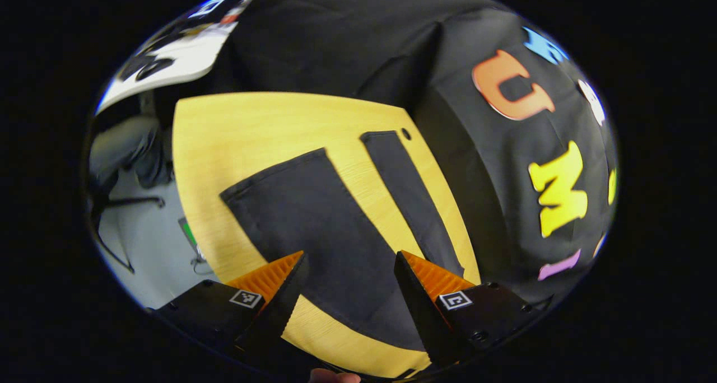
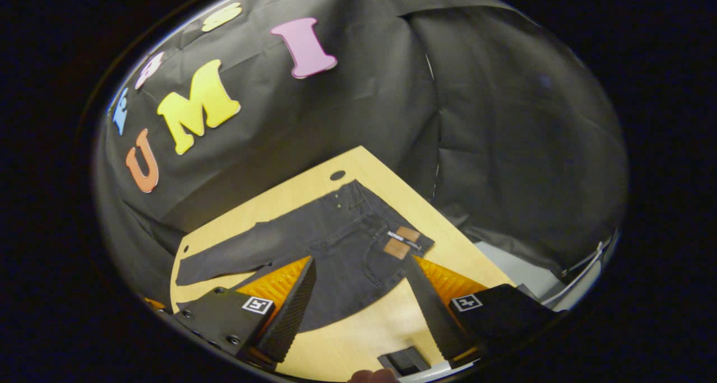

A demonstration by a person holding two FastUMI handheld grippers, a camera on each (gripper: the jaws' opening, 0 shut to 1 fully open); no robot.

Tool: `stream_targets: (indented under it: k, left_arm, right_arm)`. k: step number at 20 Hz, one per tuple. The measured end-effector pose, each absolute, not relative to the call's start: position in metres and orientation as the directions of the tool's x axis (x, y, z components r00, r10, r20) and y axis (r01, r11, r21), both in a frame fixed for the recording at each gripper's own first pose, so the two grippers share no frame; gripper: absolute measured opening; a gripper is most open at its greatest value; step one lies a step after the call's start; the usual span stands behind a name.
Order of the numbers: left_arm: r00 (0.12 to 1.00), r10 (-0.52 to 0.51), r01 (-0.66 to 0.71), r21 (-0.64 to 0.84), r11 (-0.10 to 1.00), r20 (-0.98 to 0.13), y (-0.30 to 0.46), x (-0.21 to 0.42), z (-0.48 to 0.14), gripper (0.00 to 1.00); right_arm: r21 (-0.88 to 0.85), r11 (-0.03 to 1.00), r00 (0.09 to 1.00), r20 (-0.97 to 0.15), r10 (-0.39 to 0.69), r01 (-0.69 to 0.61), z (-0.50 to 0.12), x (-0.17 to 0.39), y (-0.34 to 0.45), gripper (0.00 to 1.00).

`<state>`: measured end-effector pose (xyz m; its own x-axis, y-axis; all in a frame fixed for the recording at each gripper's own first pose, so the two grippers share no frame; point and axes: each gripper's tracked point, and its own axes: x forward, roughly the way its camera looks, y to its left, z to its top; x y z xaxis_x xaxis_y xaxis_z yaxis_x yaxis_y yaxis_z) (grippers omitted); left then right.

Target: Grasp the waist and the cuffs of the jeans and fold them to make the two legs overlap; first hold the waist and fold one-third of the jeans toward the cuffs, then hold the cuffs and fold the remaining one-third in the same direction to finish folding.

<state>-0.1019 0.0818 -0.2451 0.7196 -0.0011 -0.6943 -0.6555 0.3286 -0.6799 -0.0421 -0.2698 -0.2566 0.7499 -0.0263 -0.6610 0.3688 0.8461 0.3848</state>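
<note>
I see nothing folded yet: the jeans (image 2: 313, 243) lie flat on the table (image 2: 358, 327) with legs spread apart, and my left gripper (image 1: 350, 285) and right gripper (image 2: 364, 293) hover above, spread wide, holding nothing.

Square-marker tagged, screw-studded hand-held gripper (image 1: 350, 260)

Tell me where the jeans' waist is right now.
In the right gripper view, the waist of the jeans lies flat on the wooden table toward its right edge, just beyond the open right gripper.
</note>
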Motion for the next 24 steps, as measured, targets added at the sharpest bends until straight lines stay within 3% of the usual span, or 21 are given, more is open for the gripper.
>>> stream_targets:
  k: [2,3,6,11,16,17,18,22,24]
  left_arm:
    - [0.69,-0.013,-0.709,-0.678,0.194,-0.724,0.089,-0.11,-0.262,0.99]
    - [0.678,-0.021,-0.727,-0.675,0.128,-0.735,0.092,-0.113,-0.268,1.0]
    - [0.651,-0.022,-0.758,-0.651,0.019,-0.759,0.104,-0.117,-0.275,0.99]
    - [0.626,-0.03,-0.78,-0.626,0.011,-0.78,0.117,-0.113,-0.304,1.0]
    - [0.662,-0.022,-0.749,-0.663,0.002,-0.749,0.121,-0.096,-0.301,0.99]
    - [0.671,-0.017,-0.742,-0.671,-0.008,-0.741,0.123,-0.093,-0.301,1.0]
    - [0.68,-0.01,-0.733,-0.68,-0.017,-0.733,0.124,-0.09,-0.3,1.0]
    - [0.695,0.001,-0.718,-0.695,-0.027,-0.719,0.124,-0.078,-0.3,0.99]
    - [0.699,-0.006,-0.716,-0.698,-0.018,-0.716,0.125,-0.072,-0.298,0.98]
  right_arm:
    - [0.44,0.796,0.729,-0.685,-0.003,0.416,-0.267,-0.047,-0.273,0.94]
    - [0.462,0.768,0.719,-0.695,0.005,0.442,-0.271,-0.05,-0.275,0.99]
    - [0.522,0.673,0.691,-0.723,0.023,0.524,-0.288,-0.058,-0.275,0.98]
    - [0.573,0.565,0.663,-0.746,0.061,0.593,-0.311,-0.06,-0.271,0.98]
    - [0.613,0.471,0.653,-0.751,0.096,0.635,-0.332,-0.047,-0.273,0.98]
    - [0.625,0.44,0.653,-0.749,0.107,0.645,-0.337,-0.041,-0.274,0.94]
    - [0.634,0.412,0.655,-0.748,0.112,0.654,-0.342,-0.035,-0.278,0.98]
    - [0.641,0.351,0.654,-0.75,0.098,0.683,-0.36,-0.01,-0.289,0.98]
    - [0.653,0.348,0.665,-0.74,0.103,0.673,-0.359,0.004,-0.289,0.92]
